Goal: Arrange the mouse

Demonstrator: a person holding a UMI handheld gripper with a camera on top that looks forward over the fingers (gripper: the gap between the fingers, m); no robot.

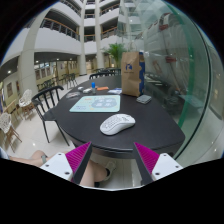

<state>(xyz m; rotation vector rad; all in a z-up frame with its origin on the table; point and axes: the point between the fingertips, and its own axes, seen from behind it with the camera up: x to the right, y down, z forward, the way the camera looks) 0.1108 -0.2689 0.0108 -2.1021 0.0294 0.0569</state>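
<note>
A white computer mouse (117,123) lies on a dark round table (150,128), near its front edge. My gripper (113,160) is open and empty, held just in front of the table edge and below it. Its two magenta pads (78,158) stand wide apart. The mouse is ahead of the fingers and slightly above them, roughly centred between them. A light blue mat (97,103) lies on the table beyond the mouse.
A brown paper bag (131,77) stands at the table's far side with a potted plant behind it. A small grey object (144,99) lies right of the mat. Dark chairs (46,102) stand left of the table. A glass wall runs along the right.
</note>
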